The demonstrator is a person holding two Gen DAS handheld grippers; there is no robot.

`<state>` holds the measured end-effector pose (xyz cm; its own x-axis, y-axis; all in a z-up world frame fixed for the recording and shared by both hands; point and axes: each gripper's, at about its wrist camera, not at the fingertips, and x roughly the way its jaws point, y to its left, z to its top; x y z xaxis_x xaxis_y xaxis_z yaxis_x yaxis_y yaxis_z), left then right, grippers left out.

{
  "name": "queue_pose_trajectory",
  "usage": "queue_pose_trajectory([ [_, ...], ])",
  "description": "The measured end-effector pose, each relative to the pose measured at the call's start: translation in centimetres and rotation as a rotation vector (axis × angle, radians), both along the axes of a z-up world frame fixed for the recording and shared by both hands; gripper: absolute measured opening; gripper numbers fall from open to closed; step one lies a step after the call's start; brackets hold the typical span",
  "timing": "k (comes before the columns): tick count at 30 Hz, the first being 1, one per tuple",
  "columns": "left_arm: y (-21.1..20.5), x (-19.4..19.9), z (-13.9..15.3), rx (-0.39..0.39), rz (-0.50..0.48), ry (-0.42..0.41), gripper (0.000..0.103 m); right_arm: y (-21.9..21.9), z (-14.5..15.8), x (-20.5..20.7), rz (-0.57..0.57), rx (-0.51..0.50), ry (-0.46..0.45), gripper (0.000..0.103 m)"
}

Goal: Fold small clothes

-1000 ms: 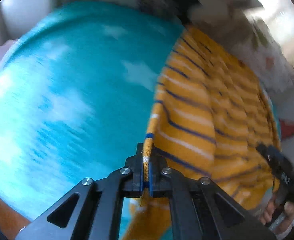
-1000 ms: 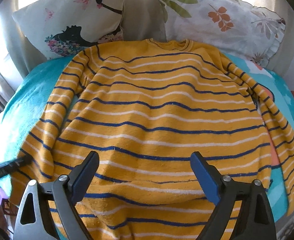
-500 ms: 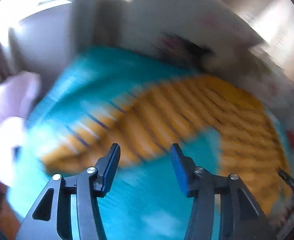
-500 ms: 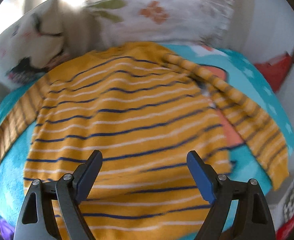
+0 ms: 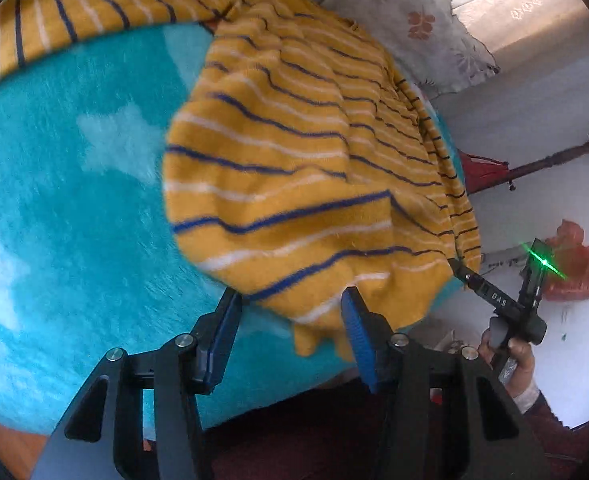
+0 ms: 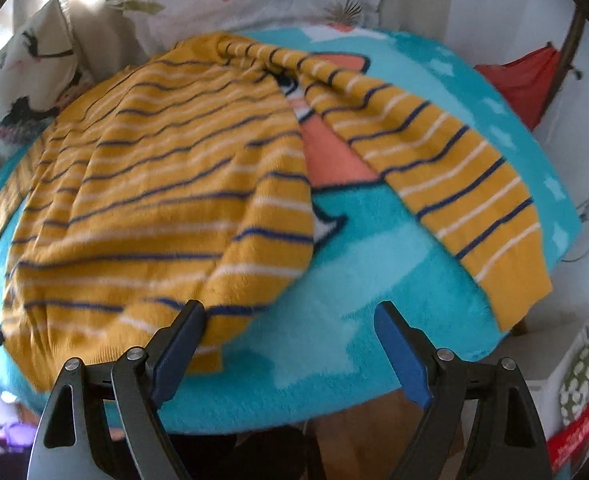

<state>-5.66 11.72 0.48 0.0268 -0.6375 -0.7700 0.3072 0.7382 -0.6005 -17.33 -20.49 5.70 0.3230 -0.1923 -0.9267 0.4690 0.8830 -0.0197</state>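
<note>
The left gripper (image 5: 290, 320) has its 2 blue-padded fingers spread wide with nothing between them, poised over the hem of the yellow striped sweater (image 5: 302, 168), which lies on the teal blanket (image 5: 74, 208). From this view the sweater's body runs toward 1 o'clock and 1 sleeve toward 10 o'clock. The floral pillow (image 5: 414, 20) sits at 1 o'clock. The right gripper (image 6: 290, 344) also has its fingers spread and empty at the sweater's lower corner; the other sleeve (image 6: 434, 176) lies apart from the body, angled toward 4 o'clock.
</note>
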Motion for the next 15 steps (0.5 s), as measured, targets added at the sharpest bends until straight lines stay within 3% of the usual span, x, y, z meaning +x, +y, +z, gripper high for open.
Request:
queue_pose_trajectory([
  [4,-1.6,-1.3,0.0,-0.008,0.039,-0.008,0.051,-0.3,-0.8,0.1,0.075,0.054,-0.017,0.089],
  [8,-2.4,-2.0,0.4,-0.028,0.094,-0.04,0.065,-0.5,-1.8,1.3,0.141,0.149,-0.058,0.087],
  [12,-3.8,-2.1,0.5,-0.017,0.152,-0.061,0.063,-0.1,-2.5,3.8,0.172,0.252,-0.121,0.083],
  [13,-4.2,-2.0,0.5,0.001,0.165,-0.054,0.031,0.0,-2.6,4.5,0.176,0.274,-0.133,0.081],
  [14,-4.2,-1.9,0.3,0.03,0.175,-0.034,0.012,0.1,-2.6,5.2,0.18,0.297,-0.143,0.064],
  [15,-3.9,-2.0,0.3,0.045,0.195,-0.026,0.011,0.1,-2.6,5.7,0.19,0.32,-0.146,0.029],
])
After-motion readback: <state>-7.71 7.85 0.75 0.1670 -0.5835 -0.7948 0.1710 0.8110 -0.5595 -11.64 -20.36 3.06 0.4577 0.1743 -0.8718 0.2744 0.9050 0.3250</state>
